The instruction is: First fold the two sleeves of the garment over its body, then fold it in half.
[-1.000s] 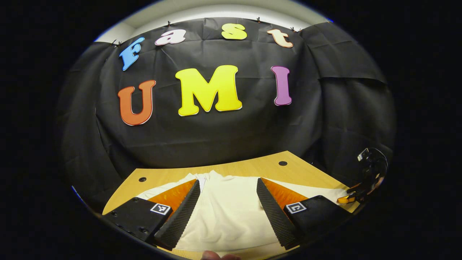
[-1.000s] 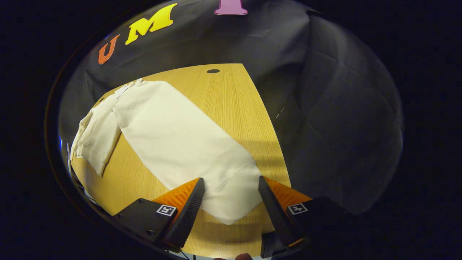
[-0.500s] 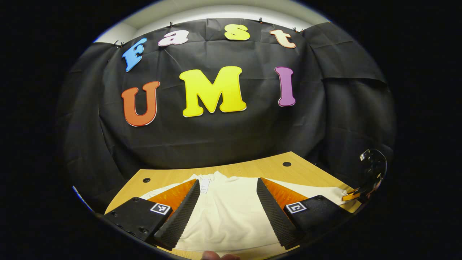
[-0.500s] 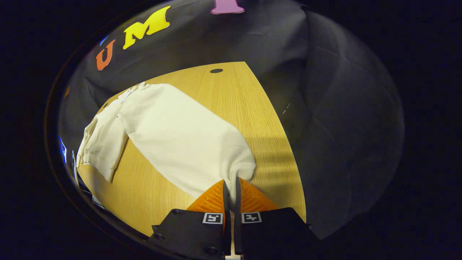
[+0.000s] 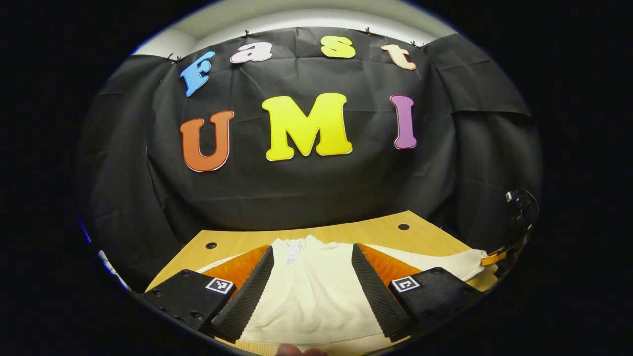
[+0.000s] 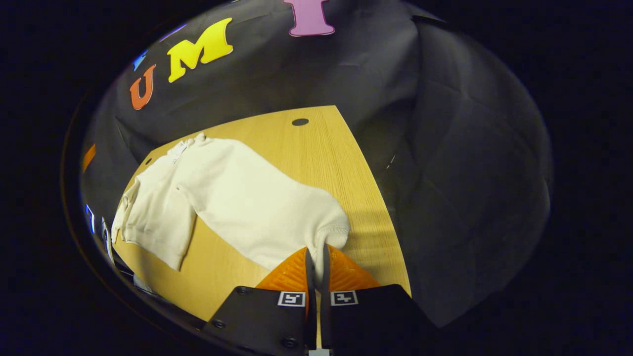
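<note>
The right claw (image 6: 316, 257) pinches the cuff of the soft, limp garment (image 6: 247, 207) at 6 o'clock; the left claw (image 5: 311, 282) hangs wide open, empty.

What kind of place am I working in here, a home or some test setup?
Most likely a recording booth, not a home: black cloth hangs as the wall behind a bare wooden table with round holes in its top. A cream garment lies spread on it, its sleeve cuff pinched by the right gripper.
</note>
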